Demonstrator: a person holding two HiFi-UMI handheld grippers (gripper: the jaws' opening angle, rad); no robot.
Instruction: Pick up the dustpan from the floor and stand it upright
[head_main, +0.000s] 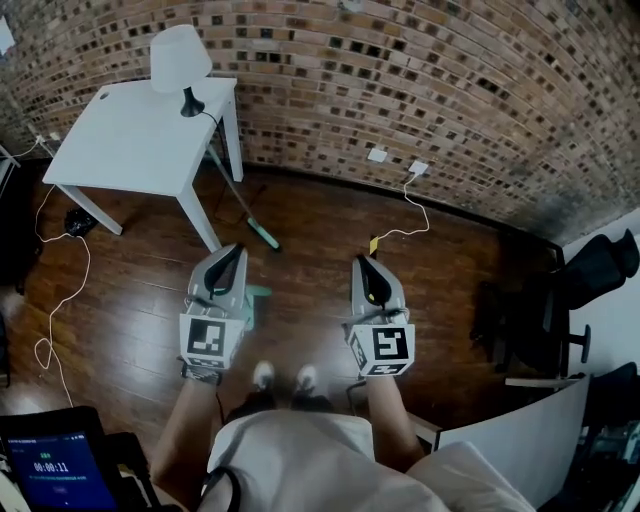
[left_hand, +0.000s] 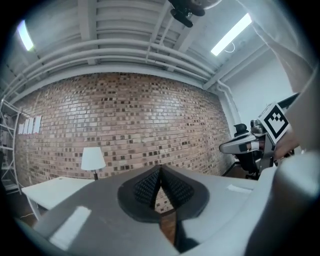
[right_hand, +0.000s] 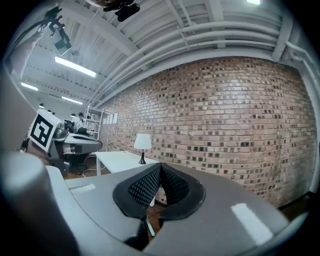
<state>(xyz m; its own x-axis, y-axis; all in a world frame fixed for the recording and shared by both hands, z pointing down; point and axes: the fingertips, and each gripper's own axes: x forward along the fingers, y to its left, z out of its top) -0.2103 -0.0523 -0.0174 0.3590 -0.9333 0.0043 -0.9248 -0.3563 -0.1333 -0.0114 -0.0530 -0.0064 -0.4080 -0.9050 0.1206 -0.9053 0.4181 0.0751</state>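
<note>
Floor (head_main: 320, 222) was glossy dark wood, wall (head_main: 420, 70) rough brick, table (head_main: 140, 140) matt white; left gripper (left_hand: 160, 170) smooth grey plastic (pads (left_hand: 145, 189) ribbed, blk).

Table (head_main: 140, 140) at 10 o'clock, lamp (head_main: 180, 62) on its far edge, brick wall (head_main: 450, 80) behind, broom (head_main: 243, 210) beside table's rt leg, dustpan (head_main: 258, 295) on floor (head_main: 320, 225) at 12, office chair (head_main: 560, 300) at 3, tablet (head_main: 58, 470) at 8

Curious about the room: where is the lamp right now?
In the head view, the lamp stands upper left, on the white table's far edge, near the brick wall.
</note>
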